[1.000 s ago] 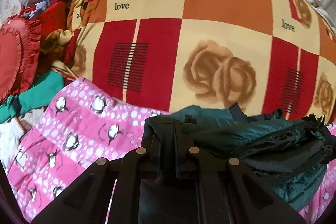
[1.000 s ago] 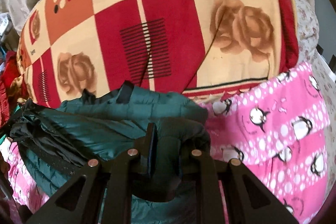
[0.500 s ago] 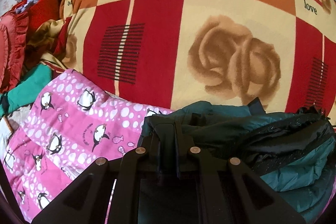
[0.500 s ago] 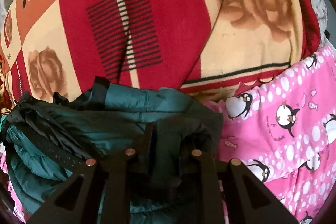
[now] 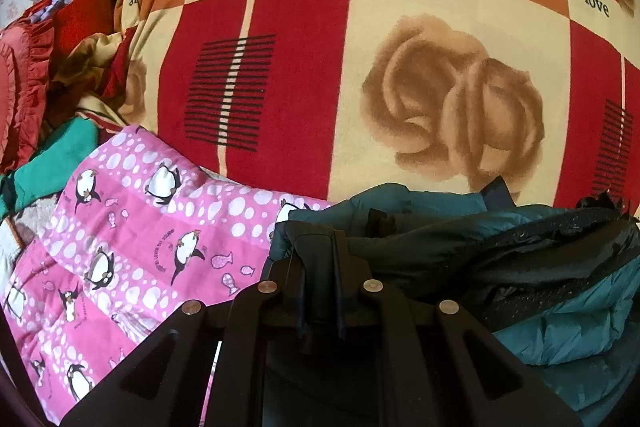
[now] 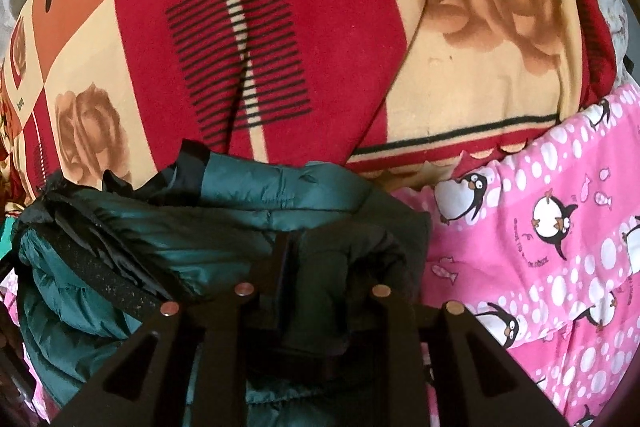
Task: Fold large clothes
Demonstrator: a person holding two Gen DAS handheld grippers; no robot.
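Observation:
A dark teal puffer jacket [image 5: 520,255] lies bunched in a folded bundle on the pink penguin quilt [image 5: 140,247], against the foot of the rose blanket. My left gripper [image 5: 318,243] is shut on the jacket's left edge, a dark fold pinched between its fingers. In the right wrist view the same jacket [image 6: 200,227] spreads to the left, and my right gripper [image 6: 316,251] holds its right edge. Its jaws are opening, with a thick fold of fabric still filling the gap between them. The right finger's tip is hidden by the cloth.
A big red, cream and orange rose blanket [image 5: 360,67] bulges right behind the jacket and fills both views [image 6: 320,27]. Red cushions [image 5: 24,87] and a green cloth [image 5: 60,159] are heaped at the far left. The pink quilt [image 6: 540,247] stretches out to the right.
Both grippers have sunk and come nearer the rose blanket, lowering the jacket onto the pink quilt. The right gripper's fingers now stand slightly wider around the fold.

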